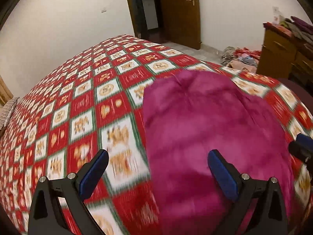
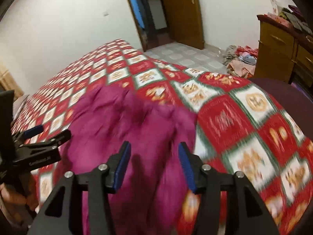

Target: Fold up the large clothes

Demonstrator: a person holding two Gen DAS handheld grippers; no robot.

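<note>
A magenta fleece garment (image 1: pixel 215 127) lies bunched on the bed, blurred by motion. In the left wrist view my left gripper (image 1: pixel 157 155) is open wide above the garment's left edge; its right finger is over the fabric and its left finger over the bedspread. Nothing is between its pads. My right gripper (image 2: pixel 154 149) is open above the garment (image 2: pixel 127 121) near its right edge, with a clear gap between the blue pads (image 2: pixel 123 160) and no cloth pinched. The left gripper (image 2: pixel 54 130) also shows at the left of the right wrist view, with a hand (image 2: pixel 11 195) holding it.
The bed carries a red, white and green checked spread (image 1: pixel 78 107). A wooden door (image 1: pixel 180 9) stands open beyond it. A wooden dresser (image 1: pixel 279 52) topped with folded clothes is at the right, with a clothes pile (image 1: pixel 240 58) on the tiled floor beside it.
</note>
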